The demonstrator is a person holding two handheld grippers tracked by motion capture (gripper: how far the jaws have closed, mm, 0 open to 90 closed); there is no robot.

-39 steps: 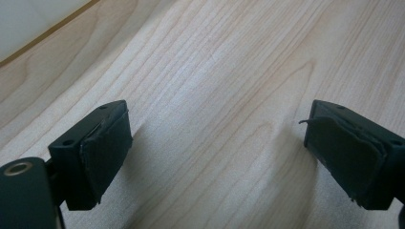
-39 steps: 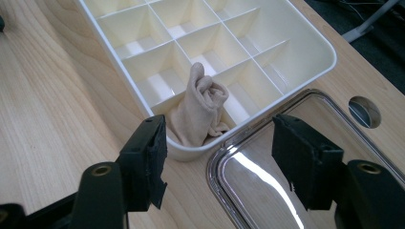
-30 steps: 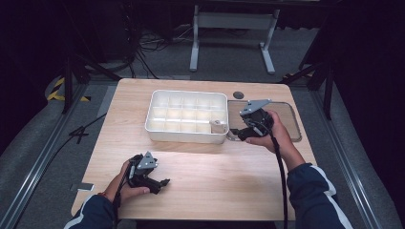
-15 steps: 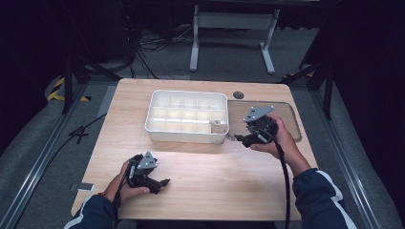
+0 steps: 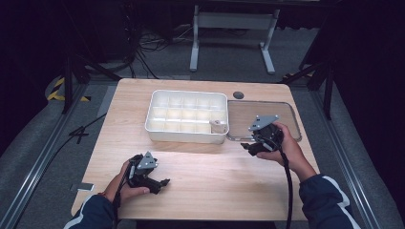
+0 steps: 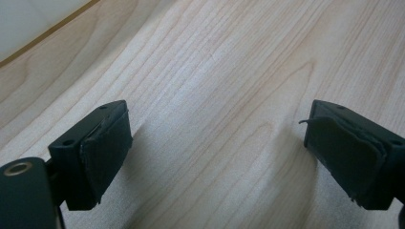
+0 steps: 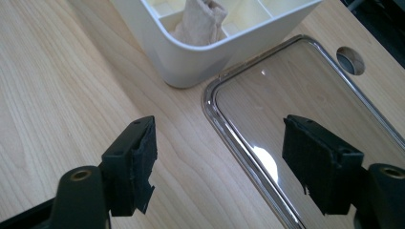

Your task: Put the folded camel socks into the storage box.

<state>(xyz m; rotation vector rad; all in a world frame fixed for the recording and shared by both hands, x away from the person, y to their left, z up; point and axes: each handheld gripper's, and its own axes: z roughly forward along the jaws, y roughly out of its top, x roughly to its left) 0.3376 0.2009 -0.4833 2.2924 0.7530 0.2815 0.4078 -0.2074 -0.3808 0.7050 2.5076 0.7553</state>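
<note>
Since a moment ago, the right gripper (image 5: 249, 146) has moved away from the white box (image 5: 187, 135) and come down a little, toward the near side of the table (image 5: 215, 191). Its jaws have just been opening, and nothing is between them. In the right gripper view they stand wide apart over the edge of the clear lid (image 7: 248, 157), which lies flat on the table just beside the box.

A small tan cloth (image 7: 199, 21) sits bunched up in the corner part of the box that is nearest to the lid. In the high view, the cloth (image 5: 219, 126) is at the box's front right corner.

The left gripper (image 5: 162, 183) has stayed where it was, near the front left of the table, well apart from the box. Its jaws are open too, with only bare wood between them in the left gripper view. A person's hand holds each gripper.
</note>
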